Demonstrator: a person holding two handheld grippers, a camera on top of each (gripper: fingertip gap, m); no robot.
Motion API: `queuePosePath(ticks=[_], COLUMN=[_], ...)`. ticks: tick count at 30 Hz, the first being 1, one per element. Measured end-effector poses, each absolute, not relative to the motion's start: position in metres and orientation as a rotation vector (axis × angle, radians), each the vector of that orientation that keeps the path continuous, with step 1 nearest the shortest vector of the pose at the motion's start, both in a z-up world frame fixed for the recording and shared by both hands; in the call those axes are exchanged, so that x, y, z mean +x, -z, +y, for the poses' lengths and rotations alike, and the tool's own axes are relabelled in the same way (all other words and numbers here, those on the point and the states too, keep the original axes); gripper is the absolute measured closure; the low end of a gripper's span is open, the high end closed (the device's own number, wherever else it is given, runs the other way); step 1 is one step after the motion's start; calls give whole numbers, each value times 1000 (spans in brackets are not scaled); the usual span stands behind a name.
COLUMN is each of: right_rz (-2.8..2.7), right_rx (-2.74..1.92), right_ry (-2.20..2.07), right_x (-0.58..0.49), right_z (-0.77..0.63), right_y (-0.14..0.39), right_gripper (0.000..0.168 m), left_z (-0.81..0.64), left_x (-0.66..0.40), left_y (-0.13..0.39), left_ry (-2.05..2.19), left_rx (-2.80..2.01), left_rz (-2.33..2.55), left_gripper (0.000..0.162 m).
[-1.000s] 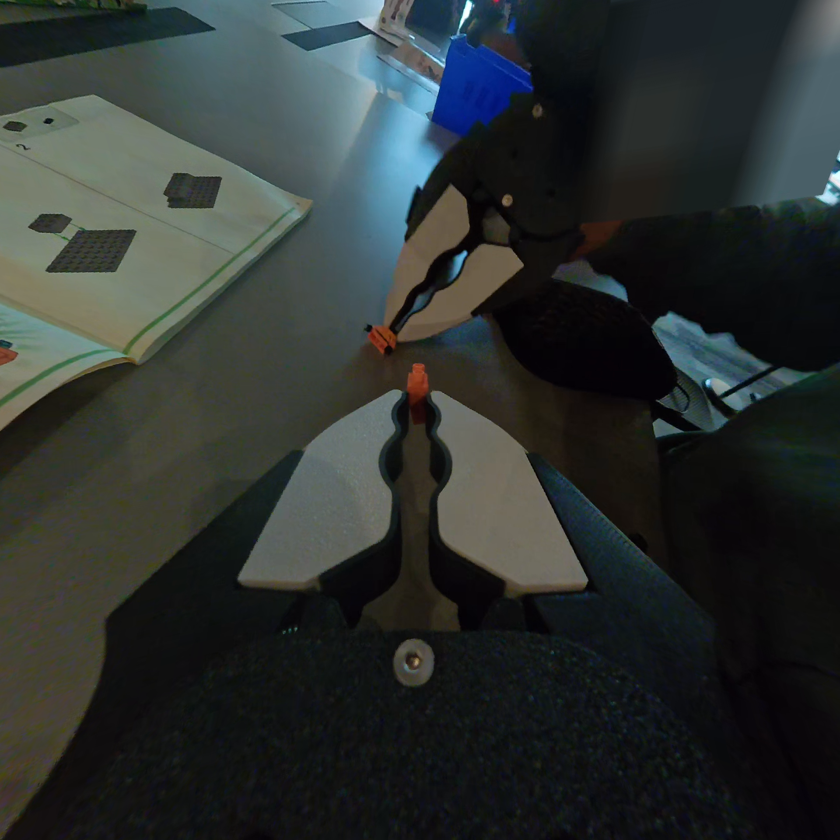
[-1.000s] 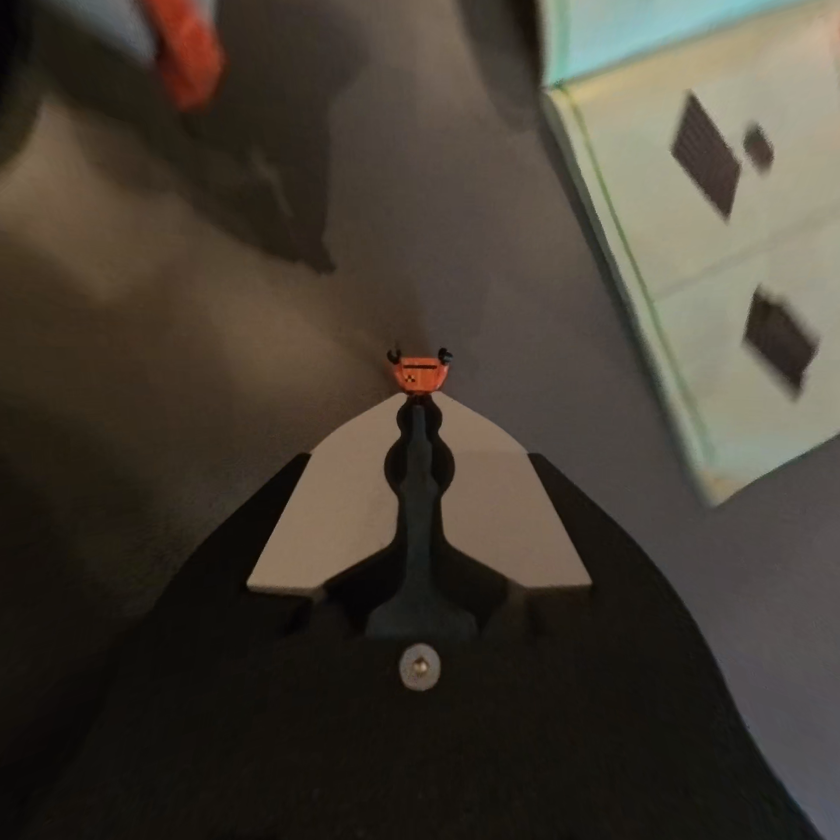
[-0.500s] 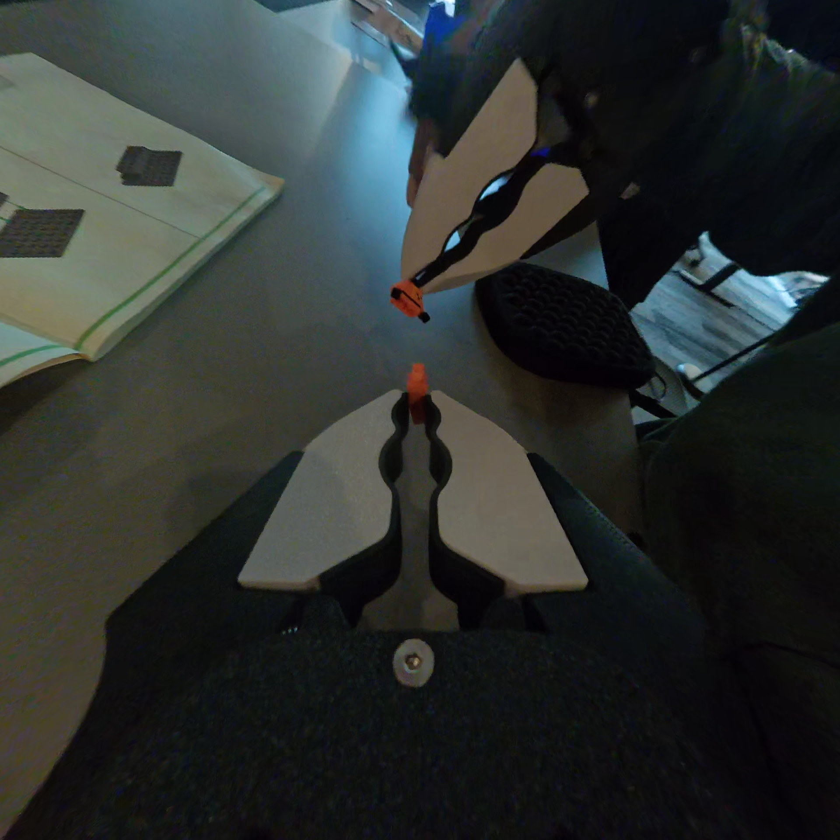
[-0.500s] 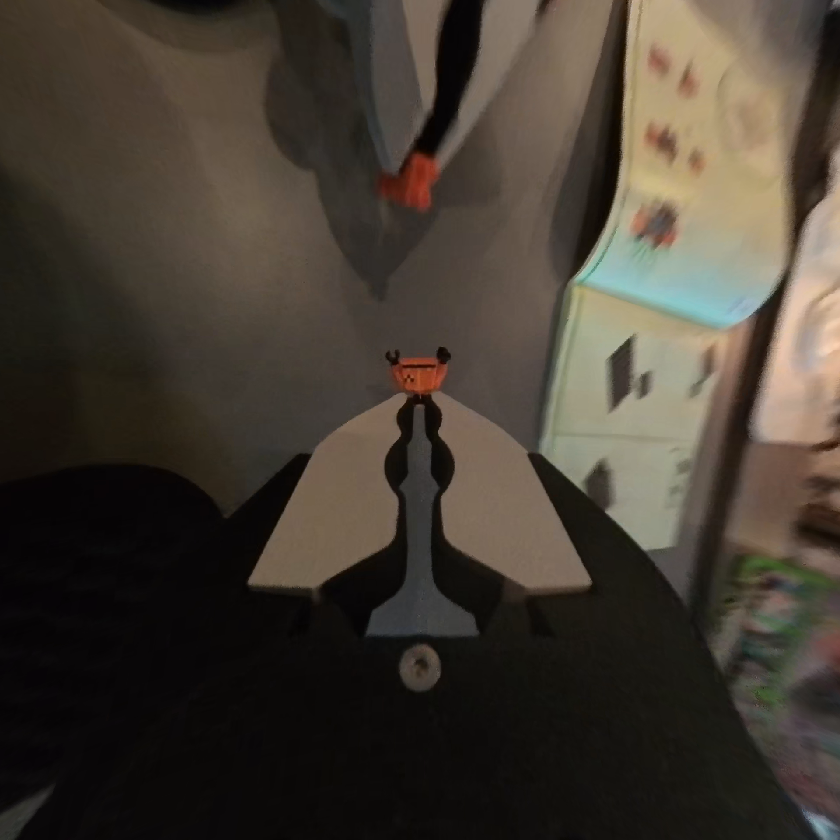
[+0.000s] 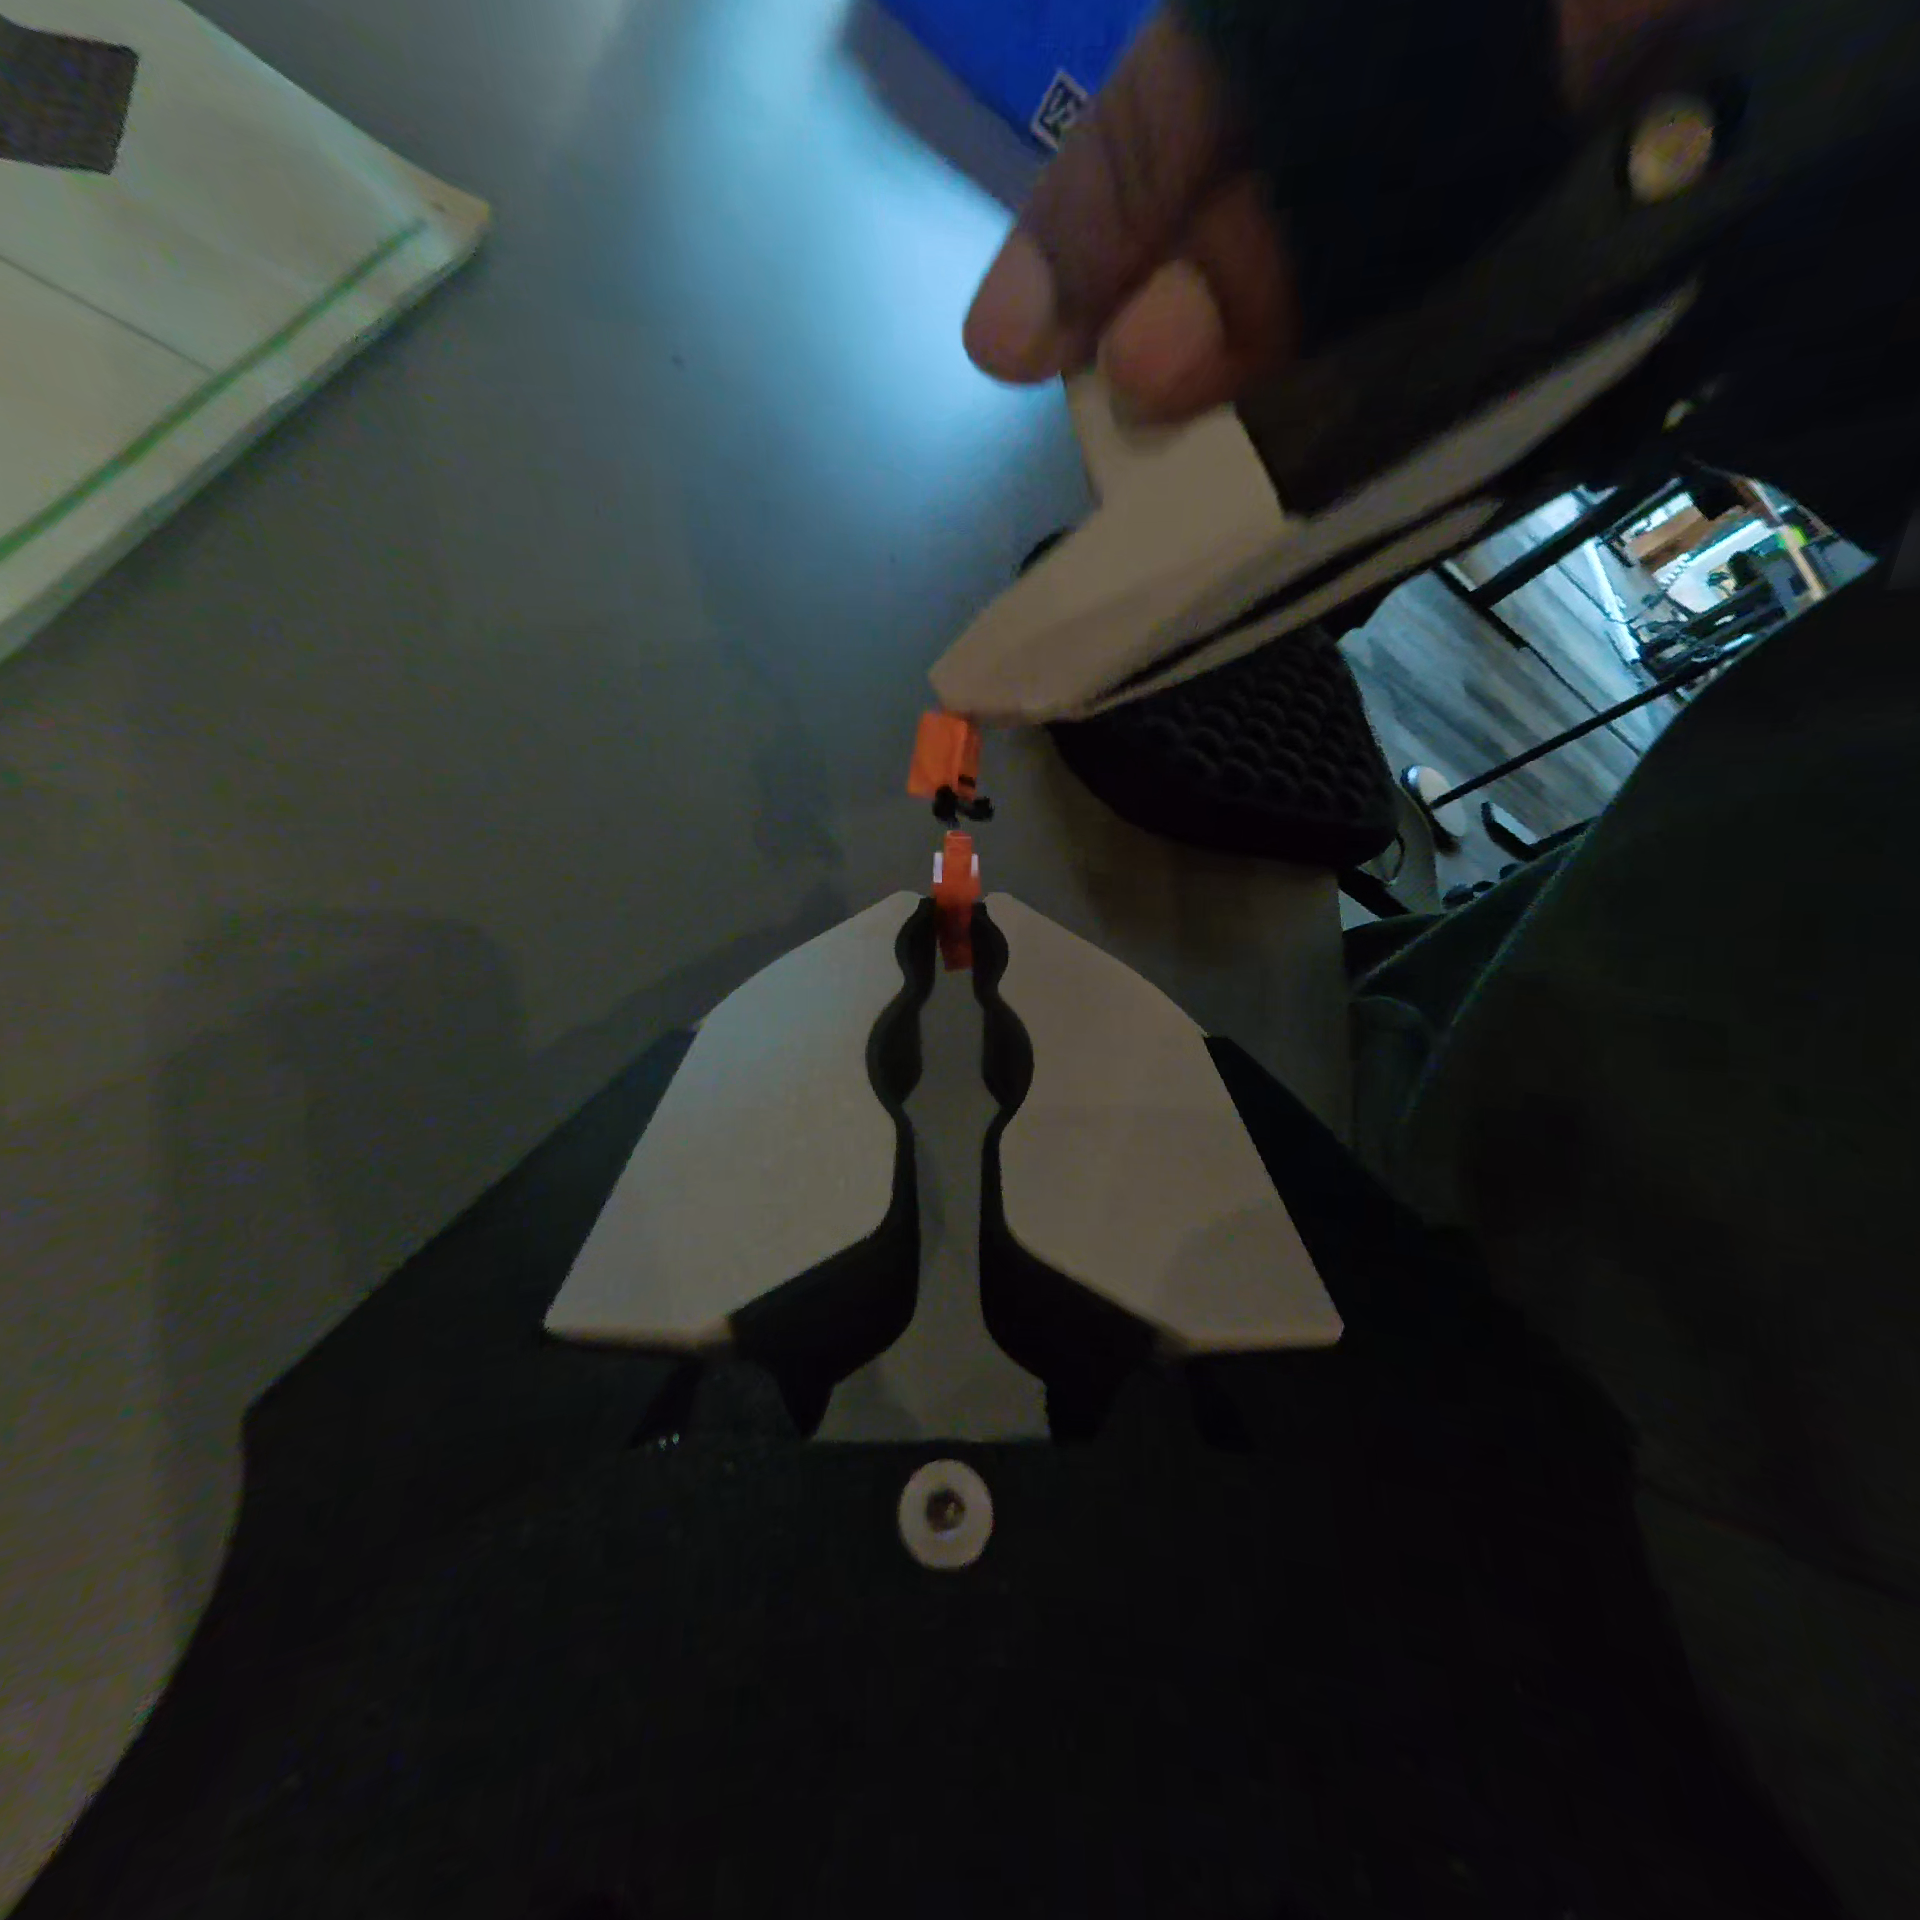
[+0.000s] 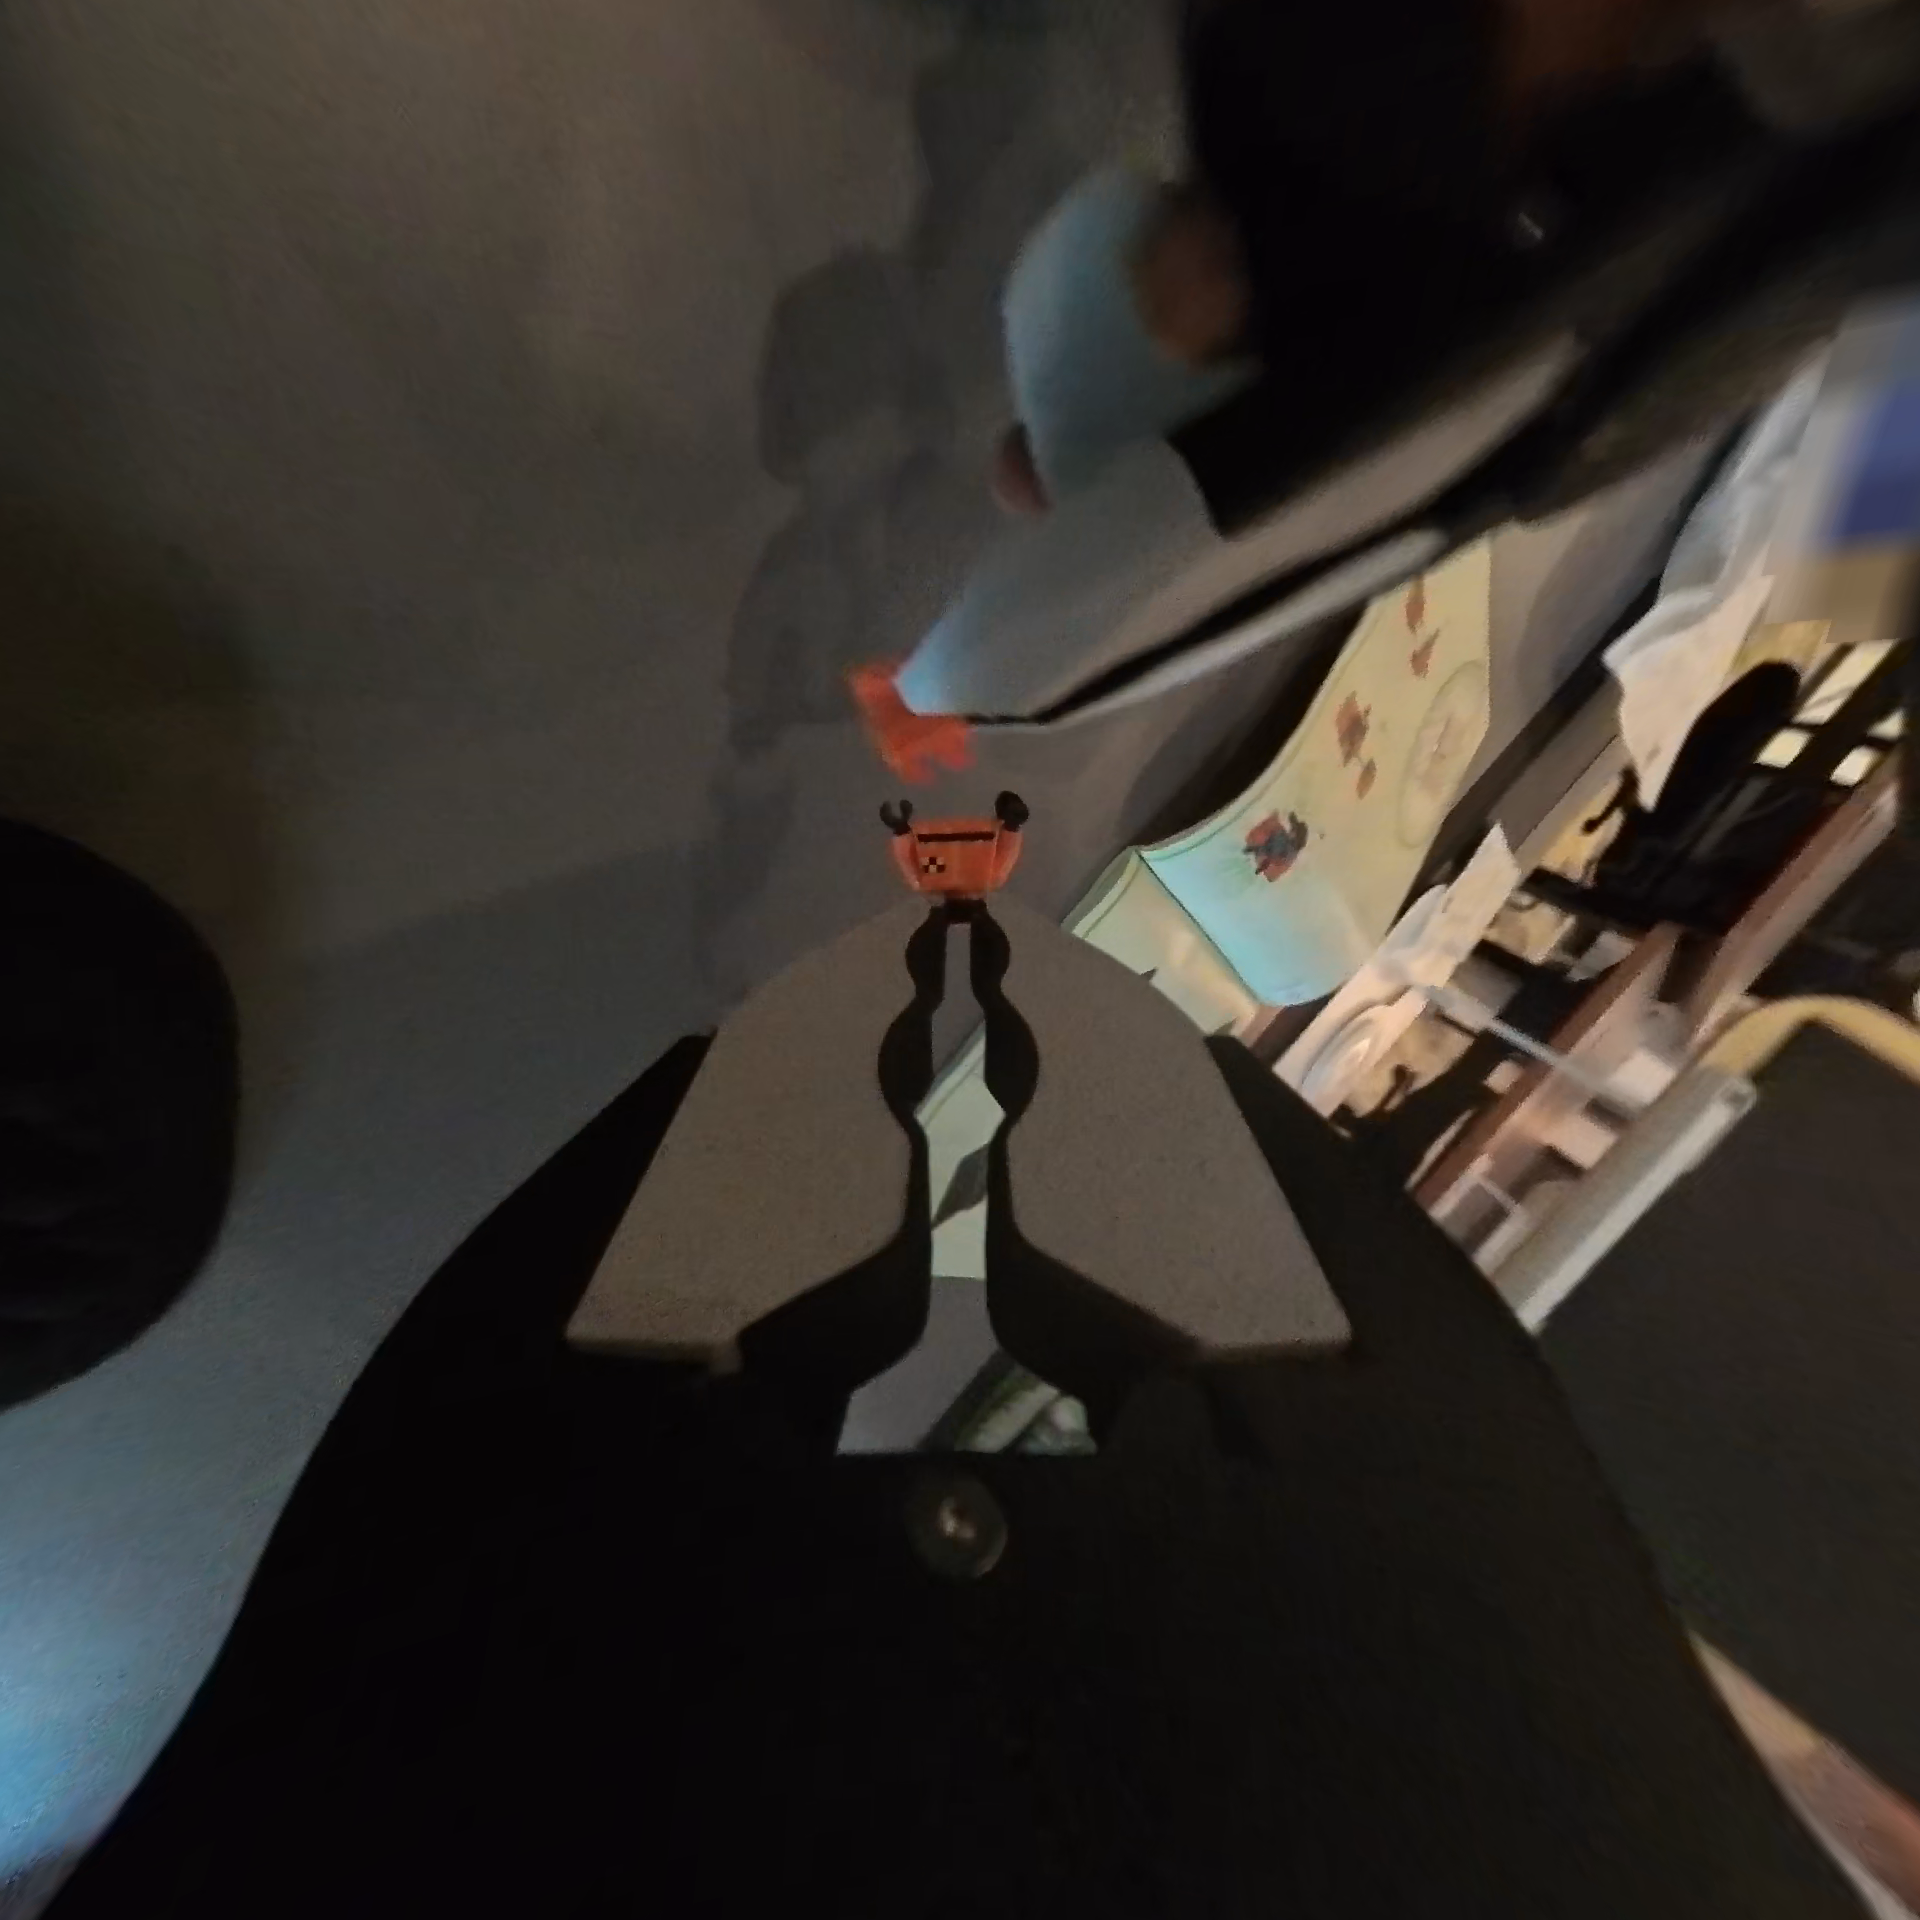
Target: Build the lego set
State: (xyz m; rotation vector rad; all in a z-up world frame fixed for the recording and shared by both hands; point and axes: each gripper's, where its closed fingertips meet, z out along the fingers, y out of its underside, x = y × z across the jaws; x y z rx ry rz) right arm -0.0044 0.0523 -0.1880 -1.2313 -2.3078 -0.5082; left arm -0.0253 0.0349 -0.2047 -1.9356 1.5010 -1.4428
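My left gripper (image 5: 954,914) is shut on a small orange lego piece (image 5: 956,899) that sticks out past its tips. My right gripper (image 6: 958,914) is shut on an orange lego piece with two black clips (image 6: 954,854). In the left wrist view the right gripper (image 5: 961,707) comes in from the upper right, held by a hand (image 5: 1122,260), and its clipped piece (image 5: 945,764) hangs just above my left piece, a small gap apart. In the right wrist view the left gripper (image 6: 925,686) and its orange piece (image 6: 904,727) sit just beyond my clipped piece. Both are held above the grey table (image 5: 520,727).
An open instruction booklet (image 5: 156,343) lies on the table at the upper left. A blue box (image 5: 997,62) stands at the far edge. A black textured pad (image 5: 1226,769) lies near the table's right edge. Chairs and room clutter (image 6: 1662,831) show blurred in the right wrist view.
The two grippers have come together: the right gripper has swung closer and over, bringing its clipped piece from well apart to just above my left piece. Both stay shut.
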Motion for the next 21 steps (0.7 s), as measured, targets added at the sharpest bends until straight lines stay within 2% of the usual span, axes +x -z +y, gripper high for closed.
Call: queuePosePath(ticks=[21], right_rz=[-2423], right_rx=[-1039], right_ry=[646], right_x=[-12], right_z=[48], right_y=[198], right_gripper=[164], left_z=[32], left_x=[-24], left_y=[214], left_ry=[1483], left_rx=[-2048], left_rz=[1480], left_gripper=[156])
